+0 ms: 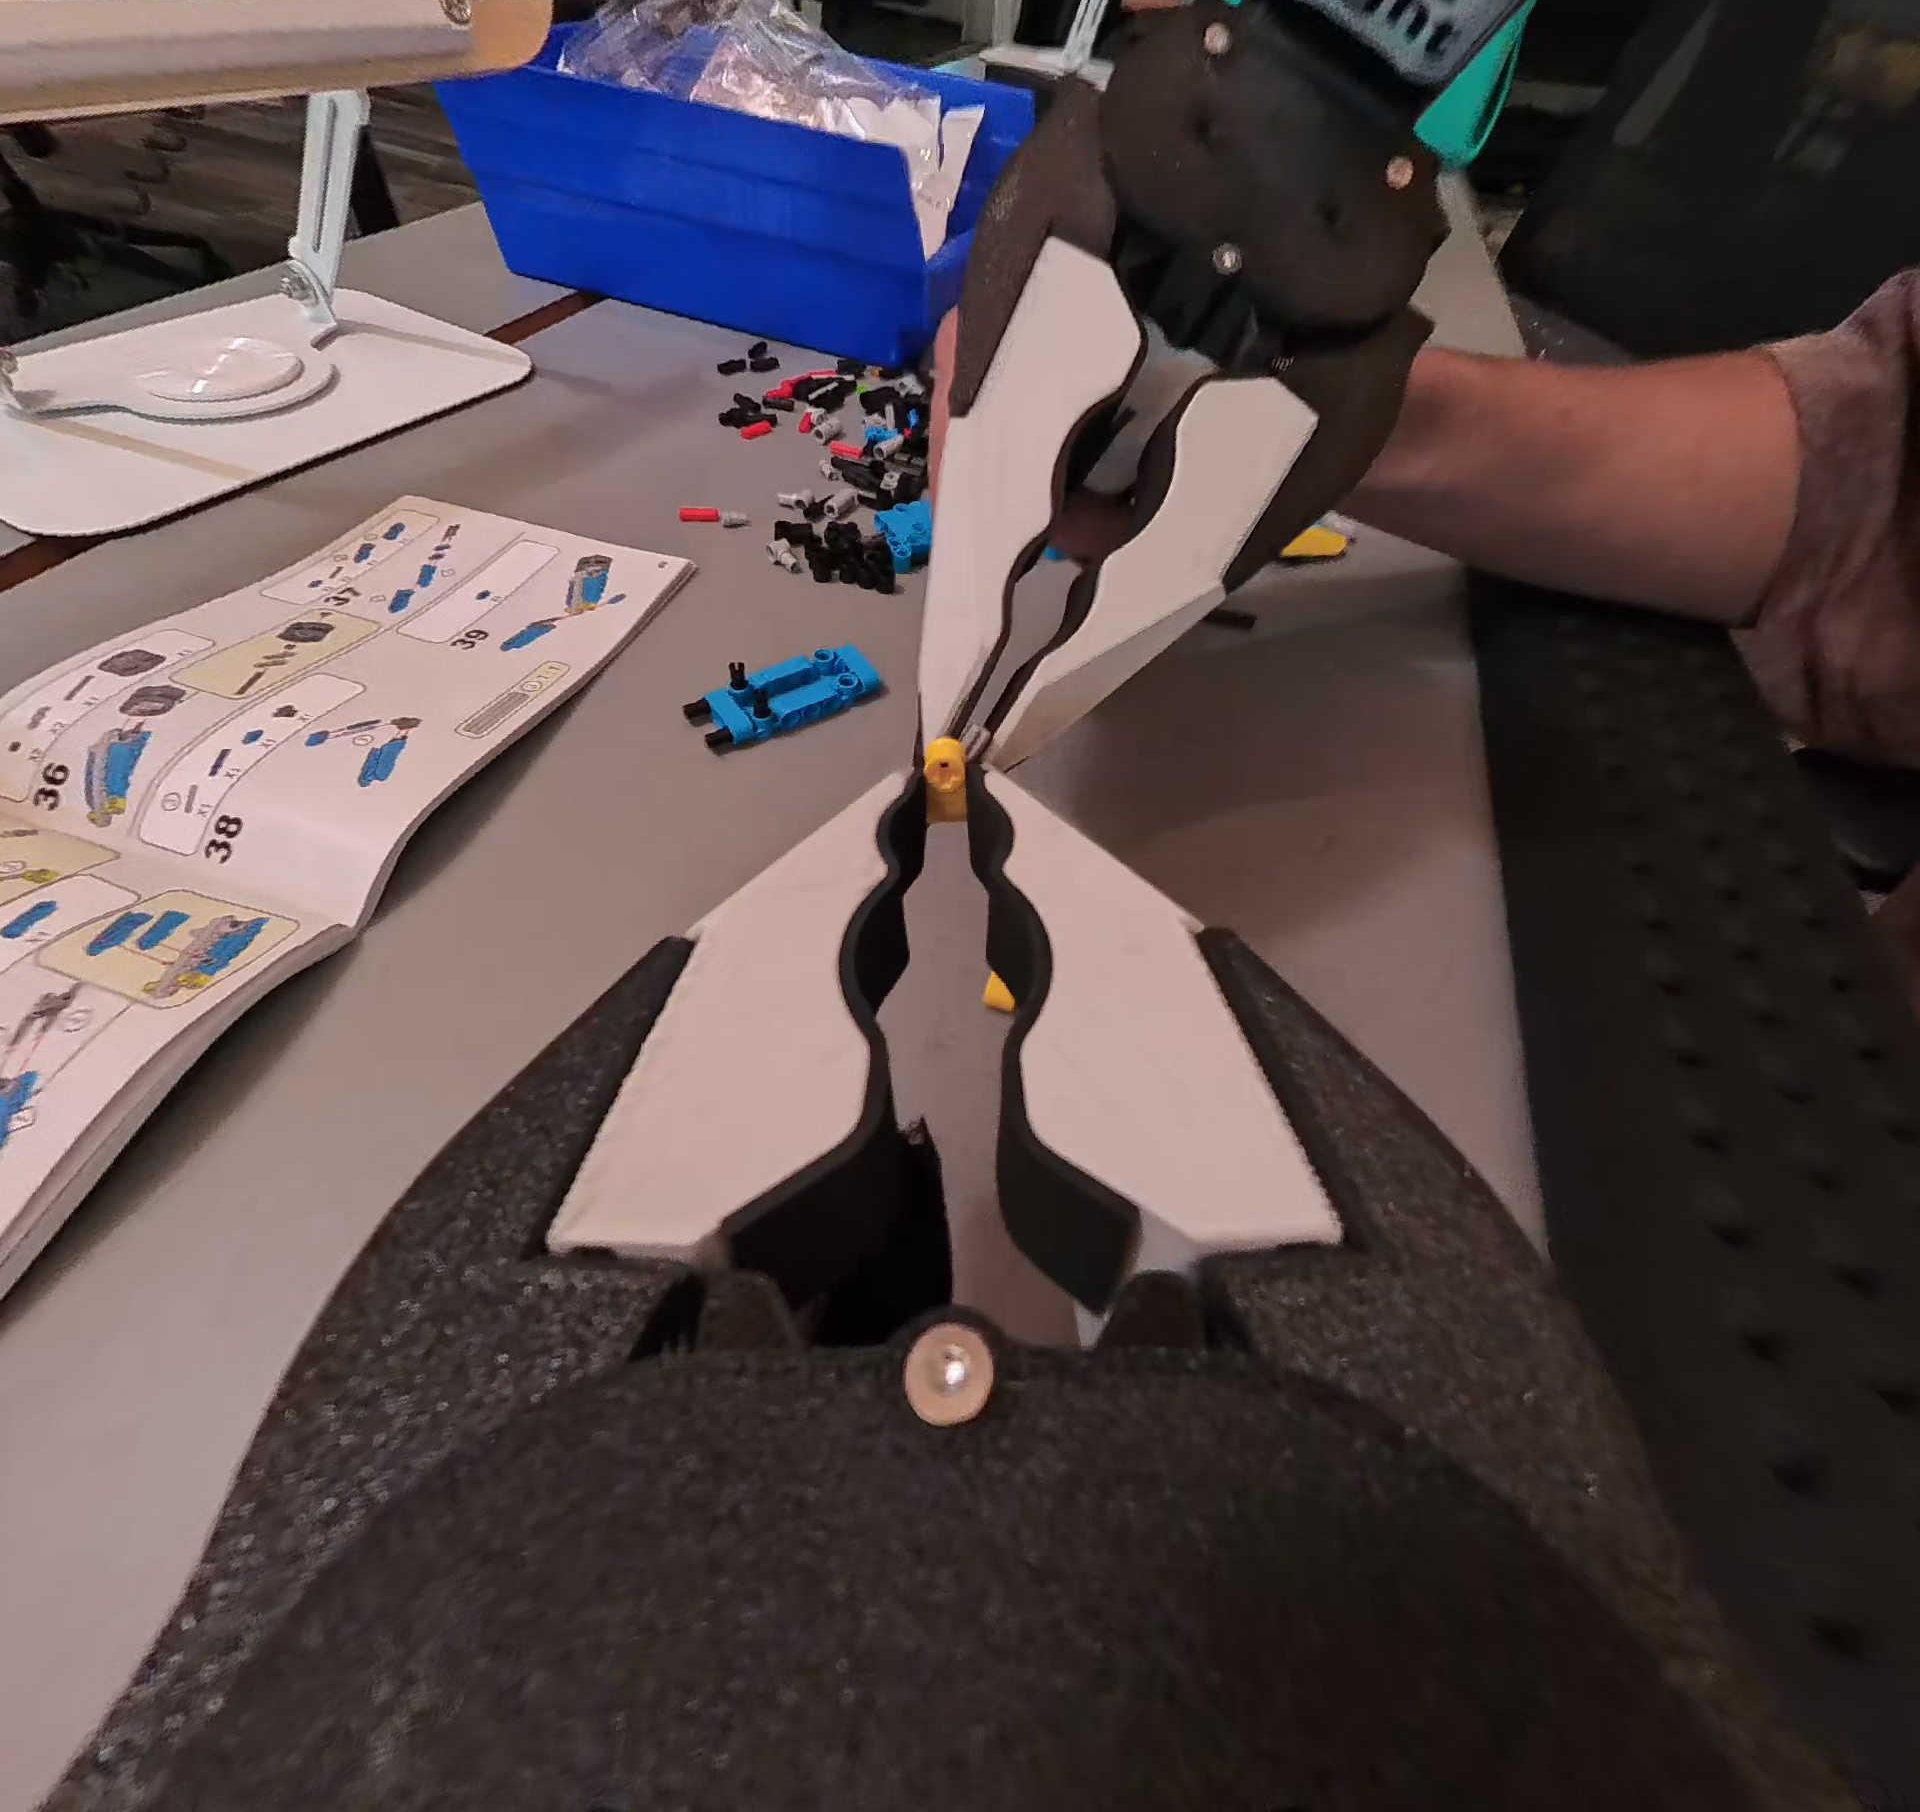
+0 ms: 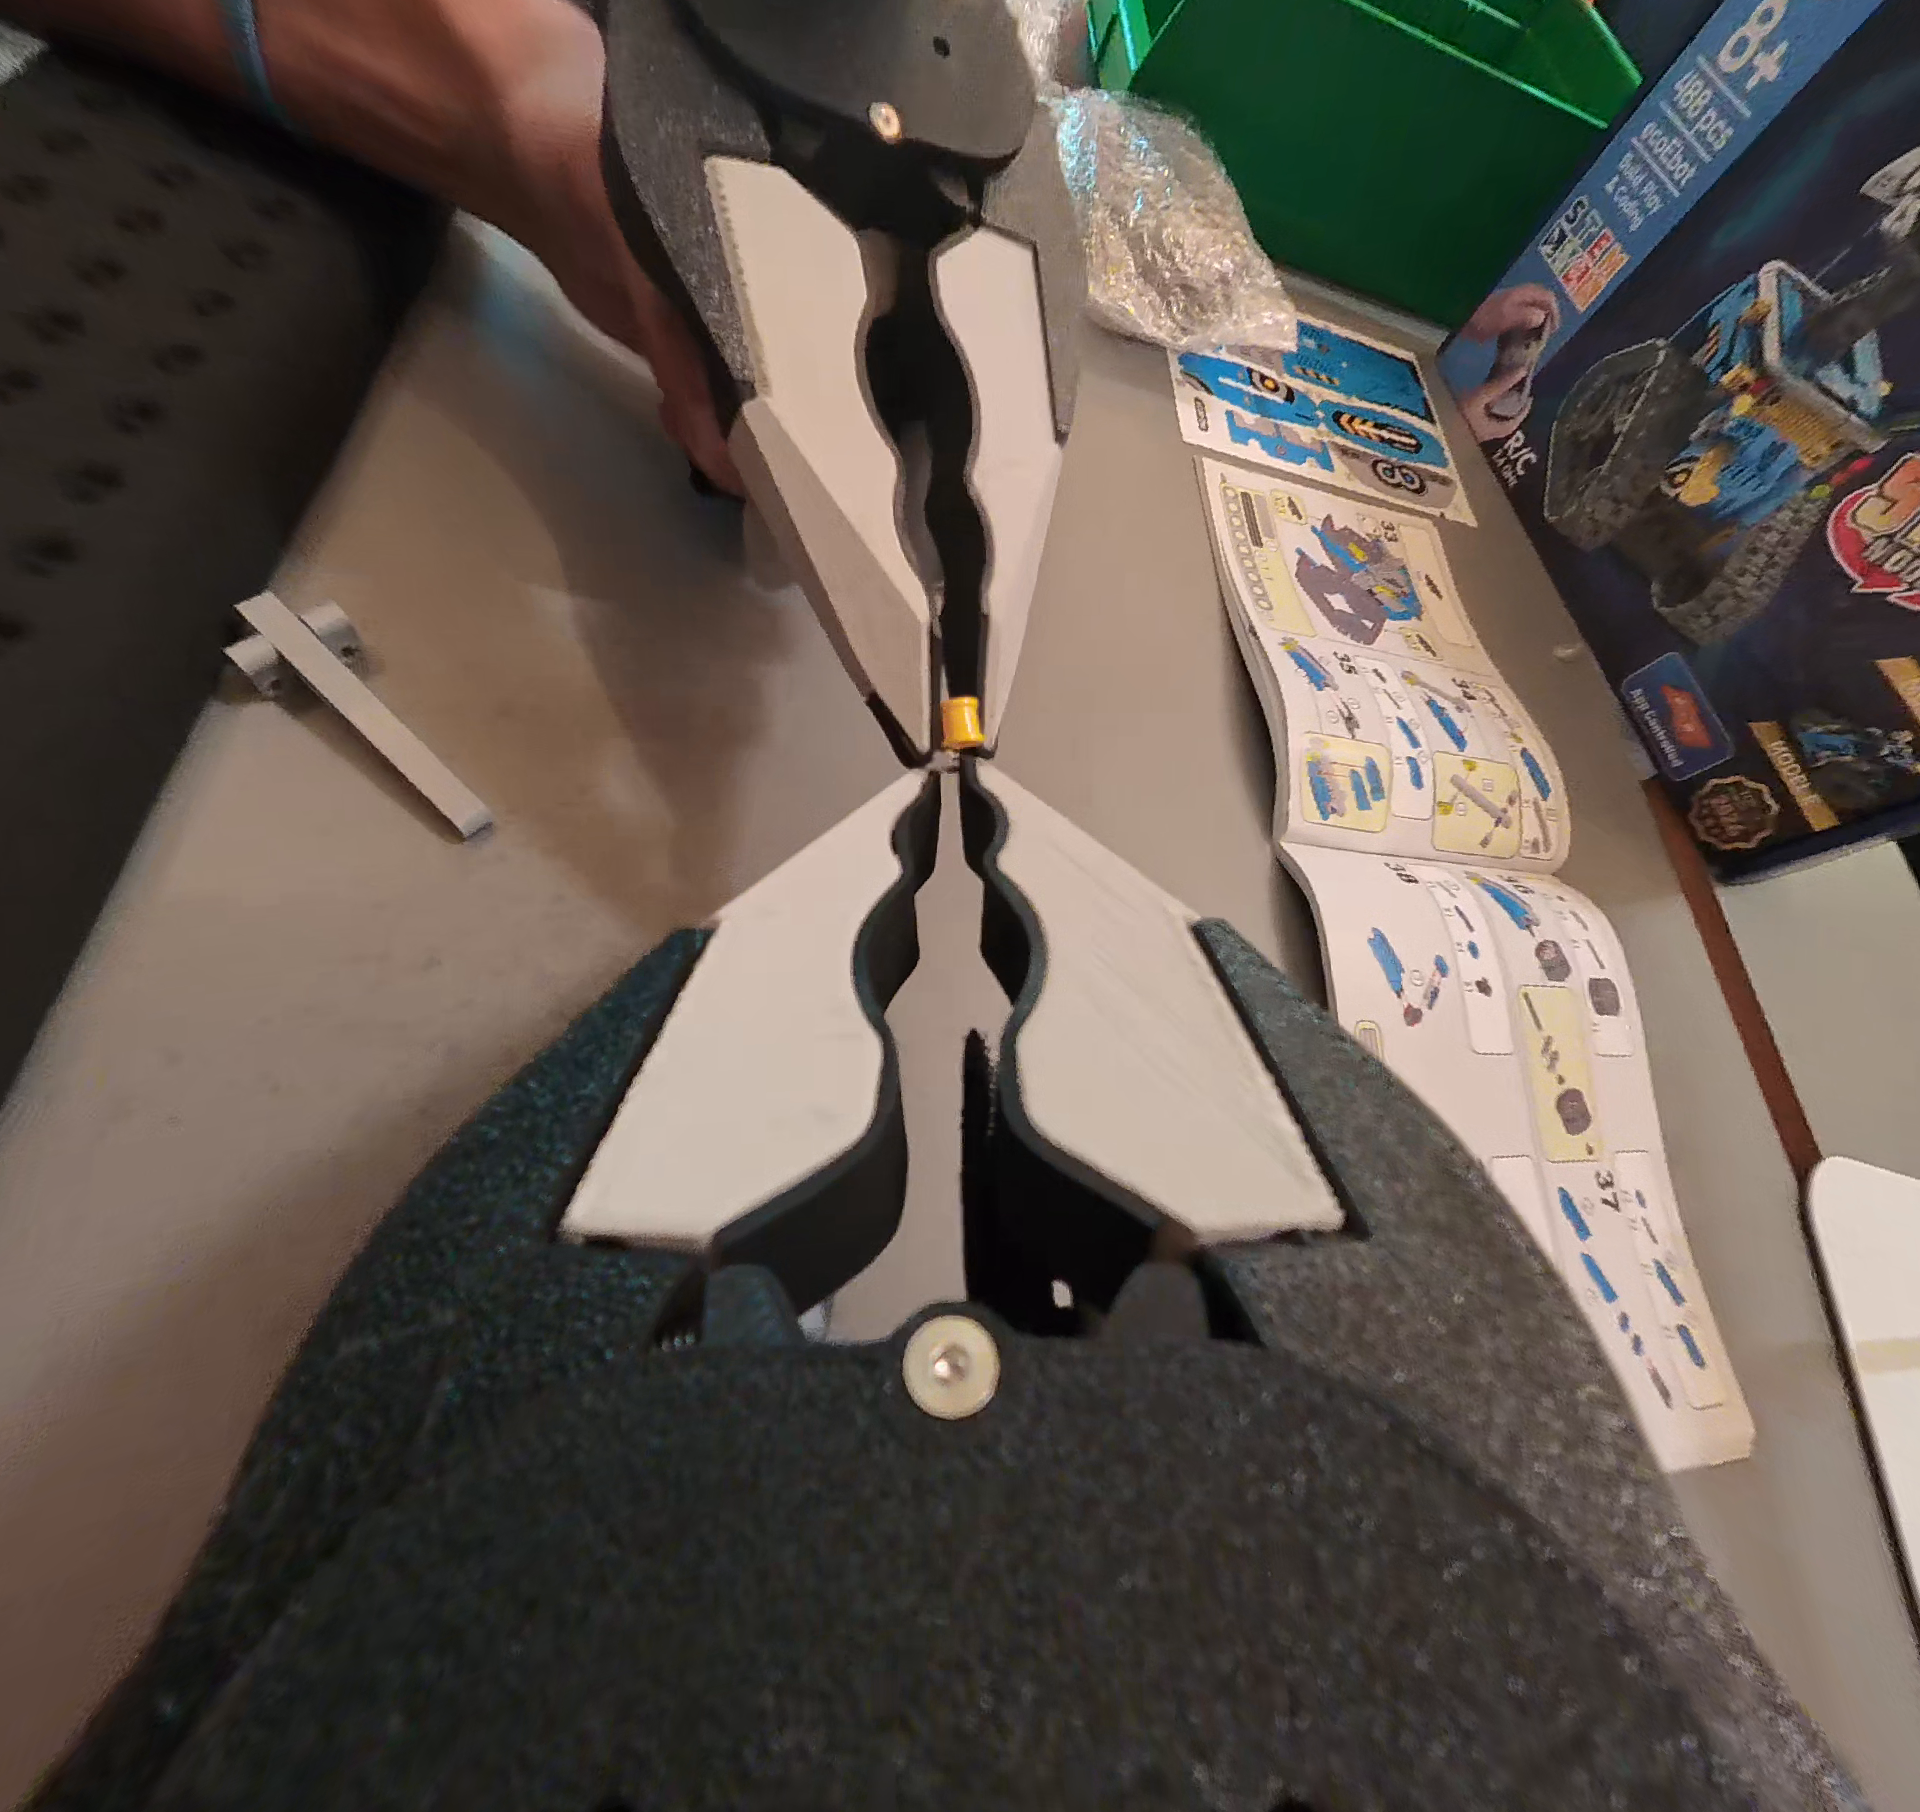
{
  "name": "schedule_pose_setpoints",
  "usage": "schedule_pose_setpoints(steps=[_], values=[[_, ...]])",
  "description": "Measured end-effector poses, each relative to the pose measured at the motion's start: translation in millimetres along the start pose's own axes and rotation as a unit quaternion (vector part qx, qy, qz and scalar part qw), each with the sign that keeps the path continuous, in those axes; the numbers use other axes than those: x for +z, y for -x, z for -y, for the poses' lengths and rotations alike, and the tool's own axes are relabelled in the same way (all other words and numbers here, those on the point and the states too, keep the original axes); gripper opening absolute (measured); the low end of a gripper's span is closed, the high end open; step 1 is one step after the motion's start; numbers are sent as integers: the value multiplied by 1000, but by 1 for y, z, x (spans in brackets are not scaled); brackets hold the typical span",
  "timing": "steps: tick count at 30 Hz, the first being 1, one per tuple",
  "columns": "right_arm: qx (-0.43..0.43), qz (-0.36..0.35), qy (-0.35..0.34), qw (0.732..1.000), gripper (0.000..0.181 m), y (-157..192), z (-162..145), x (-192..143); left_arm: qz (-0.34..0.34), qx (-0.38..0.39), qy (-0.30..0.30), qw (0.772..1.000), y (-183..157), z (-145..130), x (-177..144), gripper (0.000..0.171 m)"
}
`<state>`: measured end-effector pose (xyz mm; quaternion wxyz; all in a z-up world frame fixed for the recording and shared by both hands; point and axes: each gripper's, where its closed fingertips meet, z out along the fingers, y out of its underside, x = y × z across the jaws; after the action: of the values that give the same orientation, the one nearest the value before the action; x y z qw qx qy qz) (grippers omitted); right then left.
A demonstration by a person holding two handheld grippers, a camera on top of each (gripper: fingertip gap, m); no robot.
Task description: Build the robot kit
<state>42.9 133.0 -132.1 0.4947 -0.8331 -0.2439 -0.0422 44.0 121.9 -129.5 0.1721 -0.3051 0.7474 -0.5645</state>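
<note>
My left gripper [image 1: 941, 794] is shut on a small yellow bush [image 1: 943, 773] and holds it above the grey table [image 1: 582, 931]. My right gripper [image 2: 948, 775] comes in from the opposite side, tip to tip with the left one. It is shut on a small pin [image 1: 976, 732] that meets the end of the yellow bush [image 2: 957, 720]. In the left wrist view the right gripper [image 1: 971, 742] reaches down from the upper right, held by a hand. In the right wrist view the left gripper [image 2: 951, 728] reaches down from the top.
An open instruction booklet [image 1: 260, 723] [image 2: 1455, 879], a blue plate with black pins [image 1: 784, 687], a pile of small parts [image 1: 842, 474], a loose yellow piece [image 1: 1000, 991], a blue bin [image 1: 707, 193], green bins [image 2: 1351, 100], the kit box [image 2: 1714, 412], a grey bracket [image 2: 353, 713]. My two grippers' fingertips are within a few centimetres of each other.
</note>
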Motion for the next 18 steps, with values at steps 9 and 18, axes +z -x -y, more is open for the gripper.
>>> schedule_pose_setpoints(steps=[9,18], values=[[-142,-79,127,979,3,-1,-28,19,39,-39,83,995,14,-30,11,6],[-99,-68,144,982,3,-7,-39,25,4,-213,68,975,21,-33,14,6]])
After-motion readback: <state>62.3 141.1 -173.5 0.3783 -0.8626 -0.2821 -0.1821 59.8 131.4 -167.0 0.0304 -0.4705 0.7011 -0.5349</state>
